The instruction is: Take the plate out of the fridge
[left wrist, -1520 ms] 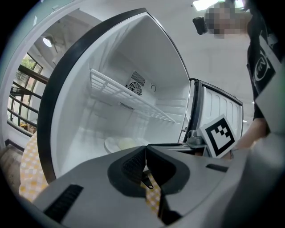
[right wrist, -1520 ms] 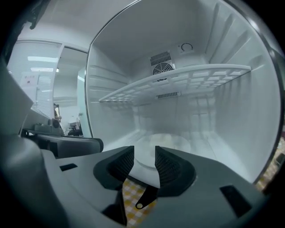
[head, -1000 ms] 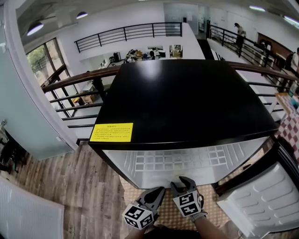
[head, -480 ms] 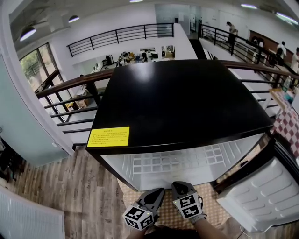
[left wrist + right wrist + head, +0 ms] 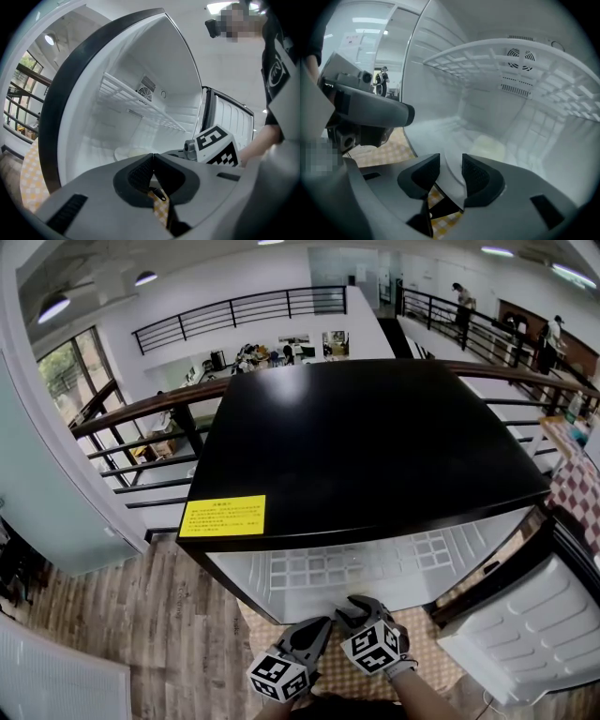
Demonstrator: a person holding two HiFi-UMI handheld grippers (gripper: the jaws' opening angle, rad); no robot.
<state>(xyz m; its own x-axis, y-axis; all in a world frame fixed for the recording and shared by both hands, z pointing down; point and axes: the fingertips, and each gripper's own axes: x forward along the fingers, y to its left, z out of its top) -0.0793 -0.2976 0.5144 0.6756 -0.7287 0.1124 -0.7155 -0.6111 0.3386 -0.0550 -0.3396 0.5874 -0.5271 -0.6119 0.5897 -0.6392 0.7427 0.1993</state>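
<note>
The fridge (image 5: 366, 446) has a black top and a white inside; its door (image 5: 525, 634) stands open at the right. A pale round plate (image 5: 132, 152) lies flat on the fridge floor, under the wire shelf (image 5: 140, 101), toward the back.

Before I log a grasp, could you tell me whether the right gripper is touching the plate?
Apart. The right gripper view shows the right gripper opening its empty jaws, with the plate lying farther in on the fridge floor, clear of them.
</note>
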